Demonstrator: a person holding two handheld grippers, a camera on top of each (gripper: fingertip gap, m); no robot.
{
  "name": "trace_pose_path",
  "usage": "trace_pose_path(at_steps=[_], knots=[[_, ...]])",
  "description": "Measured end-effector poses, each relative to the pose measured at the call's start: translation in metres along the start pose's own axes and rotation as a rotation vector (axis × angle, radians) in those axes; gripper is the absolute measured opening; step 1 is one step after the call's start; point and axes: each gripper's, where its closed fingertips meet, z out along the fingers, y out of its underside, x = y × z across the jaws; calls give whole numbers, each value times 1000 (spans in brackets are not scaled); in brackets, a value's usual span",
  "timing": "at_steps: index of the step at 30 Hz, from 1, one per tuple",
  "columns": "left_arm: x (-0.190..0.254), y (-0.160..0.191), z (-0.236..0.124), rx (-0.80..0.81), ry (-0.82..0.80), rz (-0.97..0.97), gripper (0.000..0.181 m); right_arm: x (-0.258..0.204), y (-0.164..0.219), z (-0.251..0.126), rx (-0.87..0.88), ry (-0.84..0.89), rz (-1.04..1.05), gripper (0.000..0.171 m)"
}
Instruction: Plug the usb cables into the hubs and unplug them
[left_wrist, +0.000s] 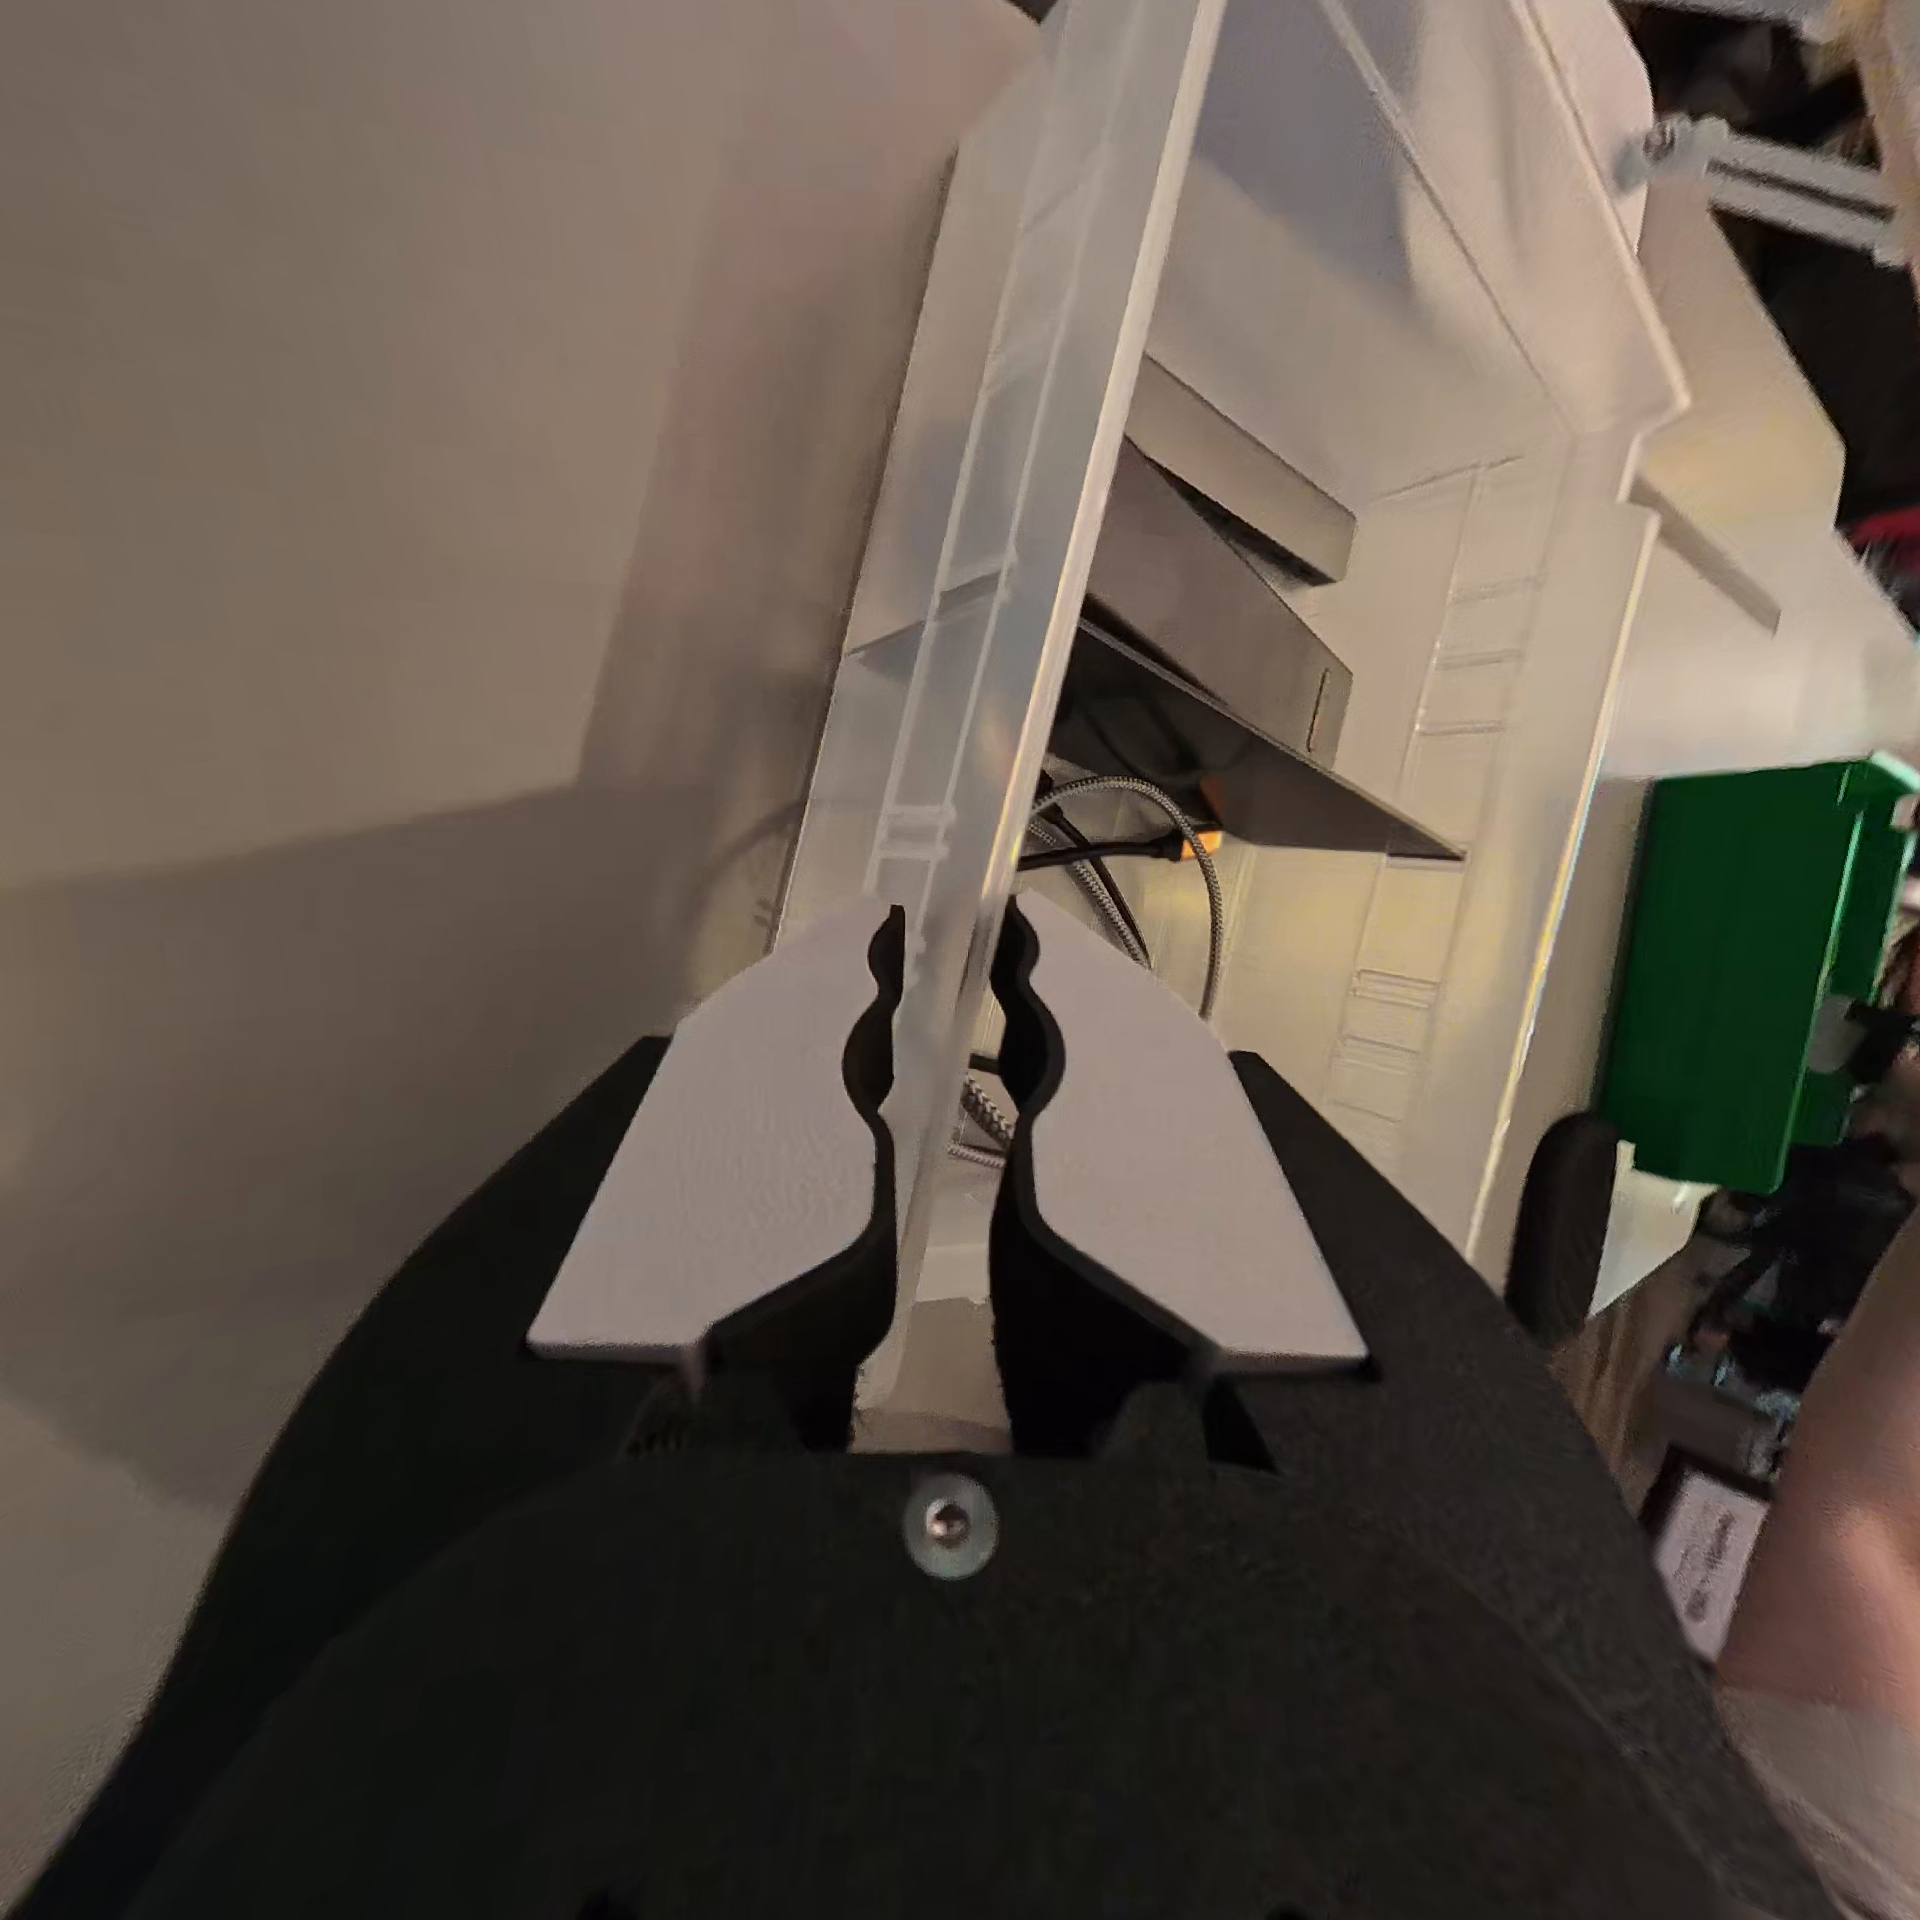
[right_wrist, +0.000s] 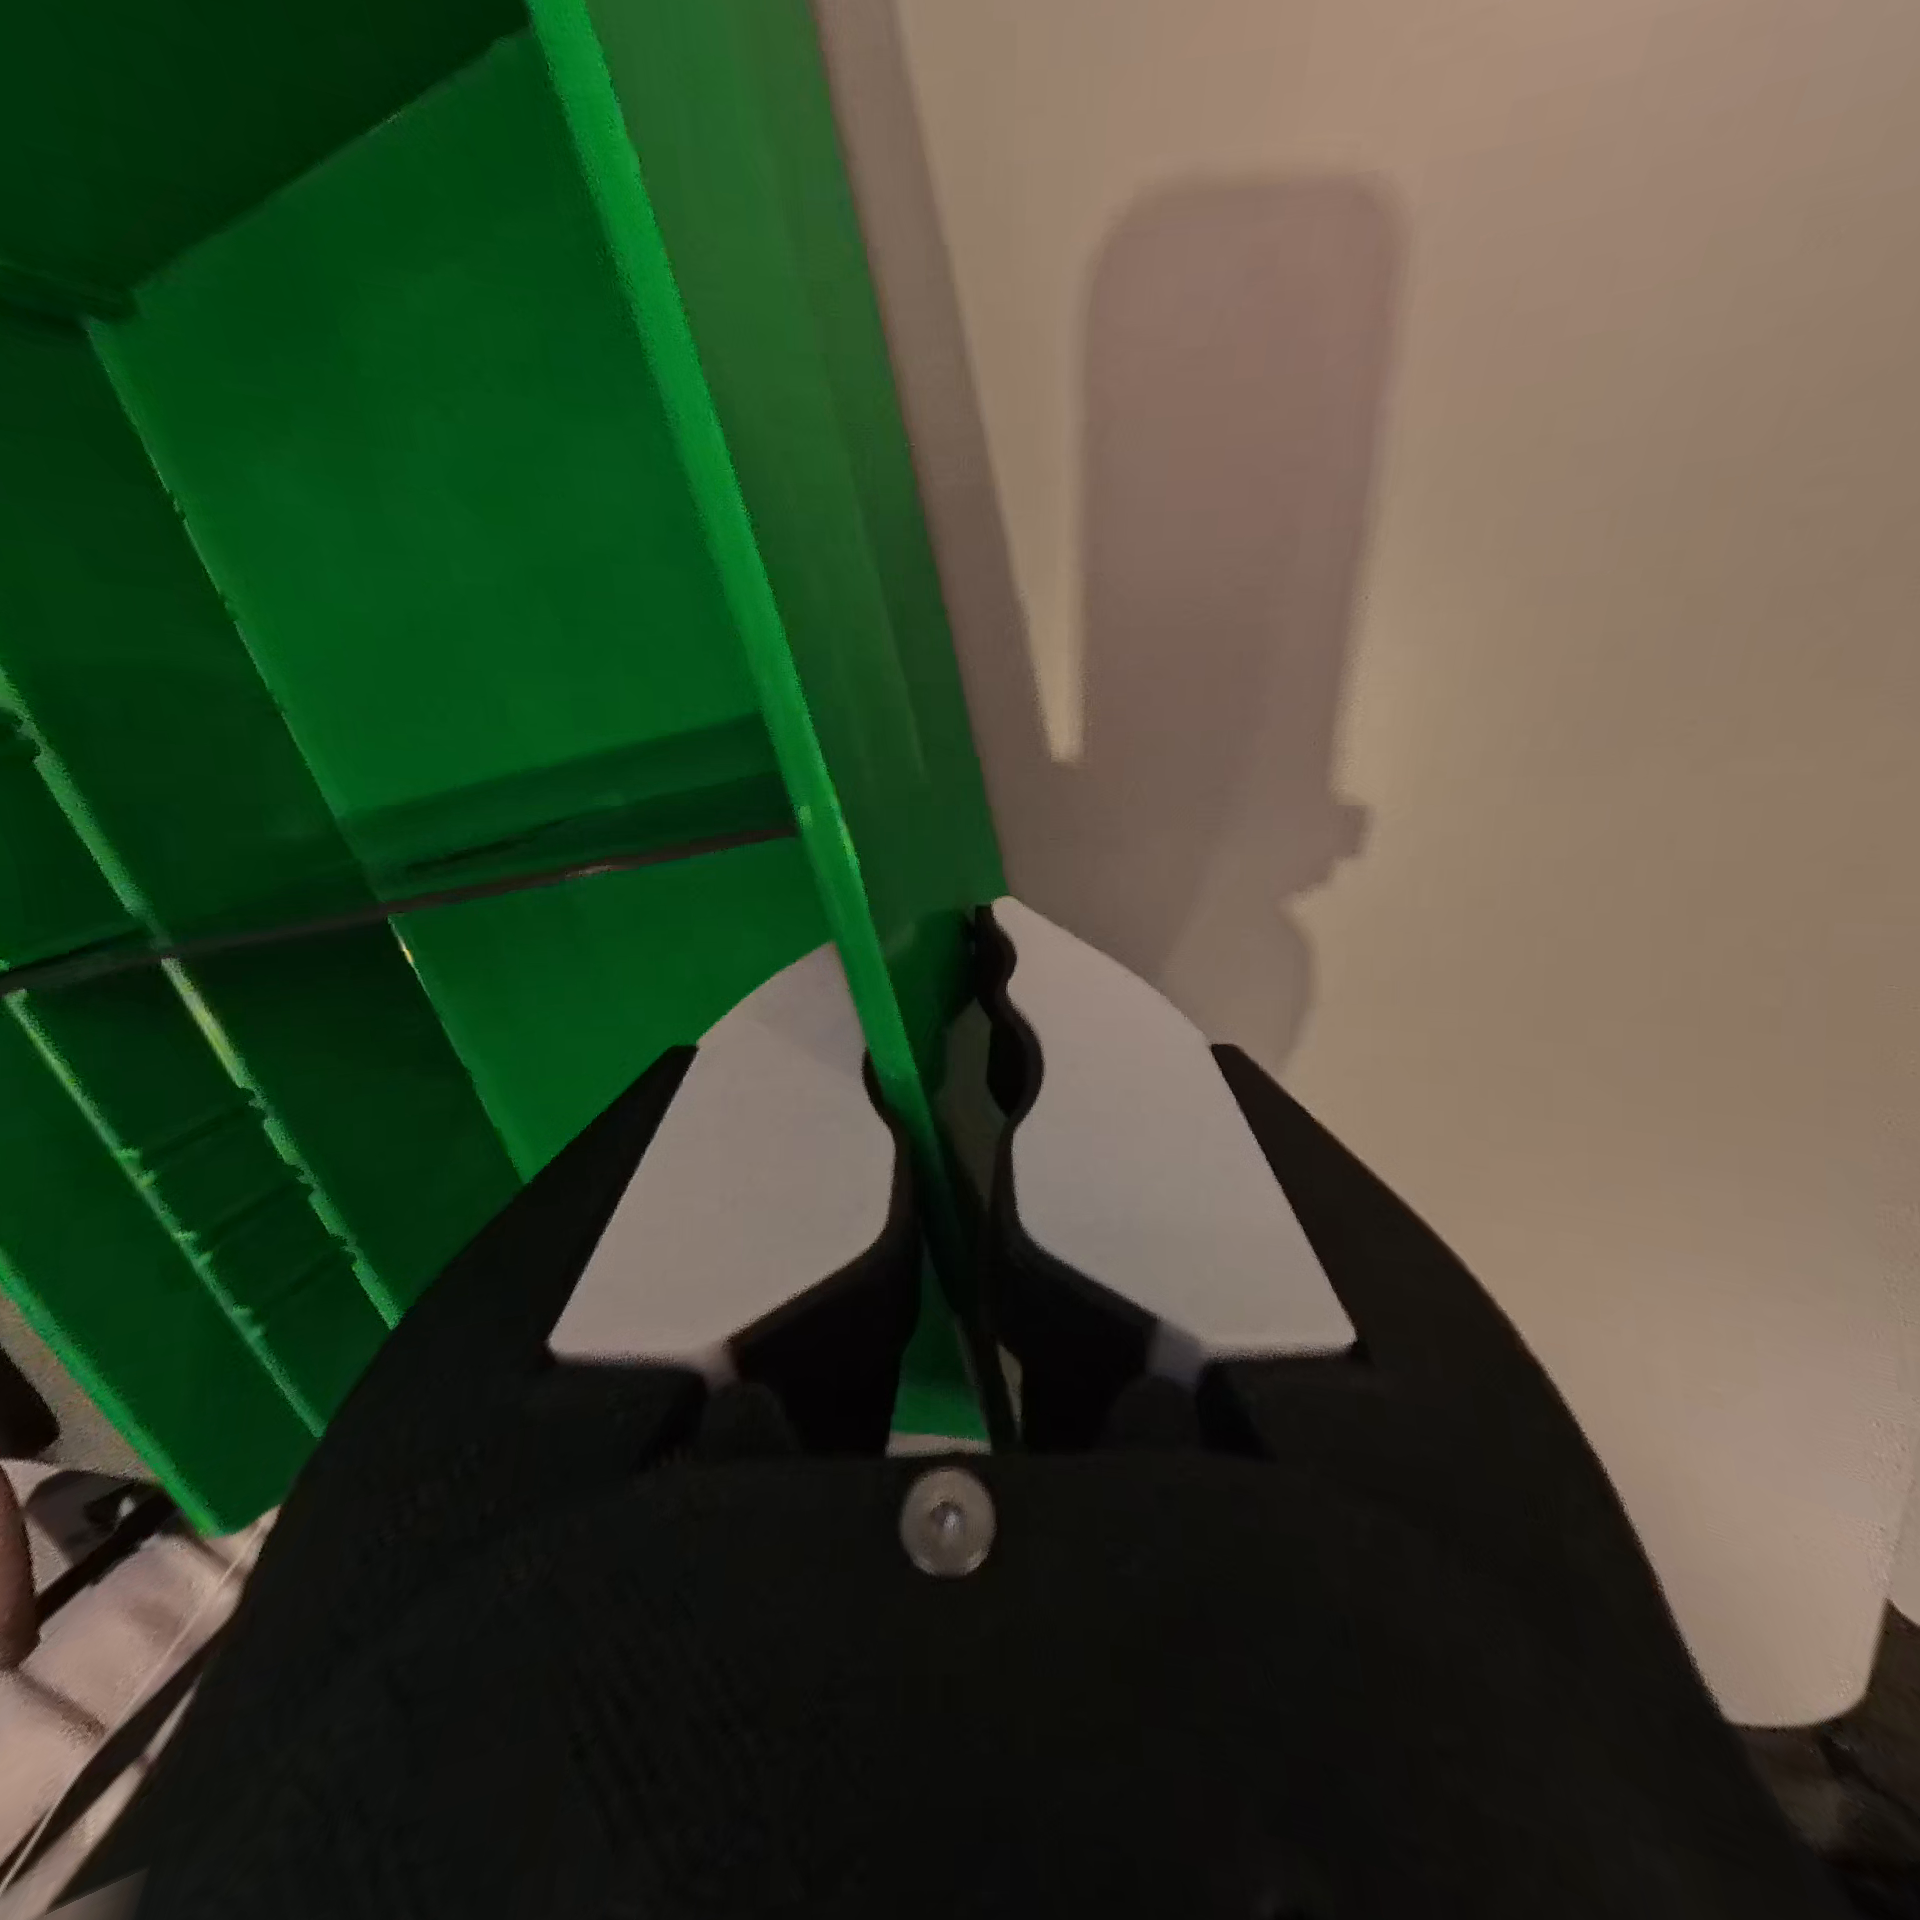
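My left gripper (left_wrist: 956, 914) is shut on the side wall of a translucent white bin (left_wrist: 1039, 520), which stands tilted before the camera. Inside the bin lie flat grey hubs (left_wrist: 1226, 644), a silver braided cable (left_wrist: 1112, 831) and a thin black cable (left_wrist: 1091, 854) under them. No plug ends show clearly. My right gripper (right_wrist: 925, 935) is shut on the side wall of a green bin (right_wrist: 416, 520). One finger is inside the wall and one outside. A thin dark line (right_wrist: 520, 883) crosses the green bin's inside. The green bin also shows in the left wrist view (left_wrist: 1745, 987), to the right of the white bin.
A pale, plain surface (right_wrist: 1558, 520) with a shadow on it fills the space beside both bins. A person's arm (left_wrist: 1849, 1507) is at the right edge of the left wrist view. Dark clutter and a black rounded object (left_wrist: 1569, 1226) lie beyond the white bin. The tips of one gripper are about 85 cm away from the tips of the other.
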Motion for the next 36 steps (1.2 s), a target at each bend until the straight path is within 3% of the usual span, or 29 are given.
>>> trace_pose_path(at_steps=[9, 15, 23, 36], knots=[[-32, 12, -29, 87, 8, -114, 17, -39, -41, 10, 53, 27, -41, 9], [-37, -6, -25, 184, -25, -154, 17, -65, -33, 25, -20, 43, -144, 7], [-12, 9, -12, 101, 8, -116, 17, -76, -17, 25, -59, 32, -259, 8], [-15, 28, -23, 44, 42, -94, 17, -74, -13, 24, -92, 74, -430, 10]])
